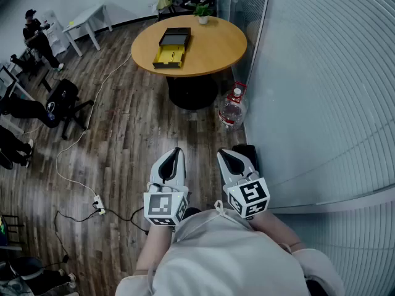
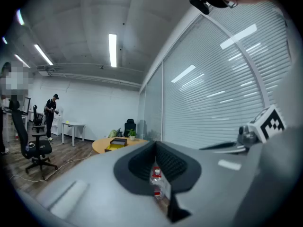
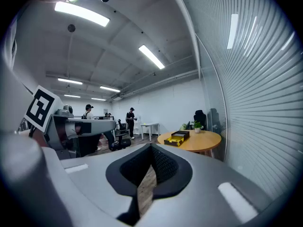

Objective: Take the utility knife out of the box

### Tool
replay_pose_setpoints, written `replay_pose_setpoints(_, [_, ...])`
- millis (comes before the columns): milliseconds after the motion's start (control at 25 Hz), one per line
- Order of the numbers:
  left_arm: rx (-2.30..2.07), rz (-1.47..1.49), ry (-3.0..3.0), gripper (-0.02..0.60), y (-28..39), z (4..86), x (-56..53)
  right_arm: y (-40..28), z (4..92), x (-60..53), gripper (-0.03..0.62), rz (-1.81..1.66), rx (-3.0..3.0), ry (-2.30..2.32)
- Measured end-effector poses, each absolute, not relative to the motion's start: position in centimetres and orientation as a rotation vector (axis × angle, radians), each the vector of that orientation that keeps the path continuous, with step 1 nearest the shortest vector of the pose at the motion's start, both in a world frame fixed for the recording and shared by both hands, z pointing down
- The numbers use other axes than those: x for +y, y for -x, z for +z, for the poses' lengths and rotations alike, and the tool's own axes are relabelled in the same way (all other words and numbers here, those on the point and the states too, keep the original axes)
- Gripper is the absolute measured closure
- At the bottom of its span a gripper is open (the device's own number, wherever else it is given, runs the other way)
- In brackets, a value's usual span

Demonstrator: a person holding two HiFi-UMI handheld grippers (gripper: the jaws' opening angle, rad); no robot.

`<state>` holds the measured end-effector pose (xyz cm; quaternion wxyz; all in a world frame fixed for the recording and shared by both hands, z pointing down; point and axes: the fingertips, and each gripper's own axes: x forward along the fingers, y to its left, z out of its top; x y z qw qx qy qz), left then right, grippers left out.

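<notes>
Left tool (image 1: 177, 152) and right tool (image 1: 223, 154) both clenched, empty. Black open box with yellow lining (image 1: 171, 48) sits on round wooden desk (image 1: 216, 45), well apart from them.

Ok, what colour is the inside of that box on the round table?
The box is yellow inside with a black outer shell; clearest in the head view.

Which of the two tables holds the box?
The round wooden table, beside the blinds, holds the box. The white table is rectangular, stands farther left and carries no box.
</notes>
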<state>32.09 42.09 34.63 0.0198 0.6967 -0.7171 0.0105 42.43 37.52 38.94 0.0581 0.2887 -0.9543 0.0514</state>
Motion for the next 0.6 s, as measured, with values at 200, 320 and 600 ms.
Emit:
replay_pose_setpoints(200, [-2.22, 0.031, -2.157, 0.575, -32.0, 34.6, 41.9, -42.4, 39.2, 37.4, 0.594, 0.171, -2.884, -0.875])
replay_pose_setpoints(320, [-2.219, 0.035, -2.146, 0.576, -31.7, 35.0, 41.3, -42.1, 39.5, 36.8, 0.594, 0.18, -2.883, -0.868])
replay_pose_setpoints(600, [-2.199, 0.085, -2.132, 0.576, -31.0, 35.6, 39.8, -41.0, 40.8, 35.6, 0.594, 0.27, -2.864, -0.848])
